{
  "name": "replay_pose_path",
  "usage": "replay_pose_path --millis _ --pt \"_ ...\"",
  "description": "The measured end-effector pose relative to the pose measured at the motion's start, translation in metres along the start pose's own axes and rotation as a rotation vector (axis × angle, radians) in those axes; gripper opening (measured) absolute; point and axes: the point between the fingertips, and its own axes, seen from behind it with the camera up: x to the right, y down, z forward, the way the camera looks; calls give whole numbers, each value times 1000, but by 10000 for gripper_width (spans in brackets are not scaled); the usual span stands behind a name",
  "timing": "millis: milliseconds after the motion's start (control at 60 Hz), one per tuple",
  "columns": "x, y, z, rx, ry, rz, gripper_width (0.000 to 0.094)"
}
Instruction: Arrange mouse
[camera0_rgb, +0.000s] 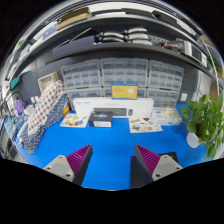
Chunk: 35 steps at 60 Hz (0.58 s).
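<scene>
My gripper (112, 165) is open and holds nothing; its two fingers with magenta pads (80, 158) stand wide apart above a bare blue table surface (110, 140). I see no mouse that I can make out in this view. Only blue mat shows between the fingers and just ahead of them.
Beyond the fingers, at the back of the table, stands a white box (112, 106) with a yellow item (124, 91) on top and a small dark box (101, 120) before it. Patterned cloth (42, 112) lies left. A green plant (204, 118) stands right. Drawer cabinets (115, 73) and shelves are behind.
</scene>
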Motion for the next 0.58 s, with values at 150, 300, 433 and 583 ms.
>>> replay_pose_path --millis 150,300,433,583 --pt "-52 -10 -17 36 -29 -15 851" --pt "-82 -9 -31 42 -21 -46 854" --pt "-97 -5 -39 43 -16 -64 858" --pt "-104 0 -44 45 -10 -62 855"
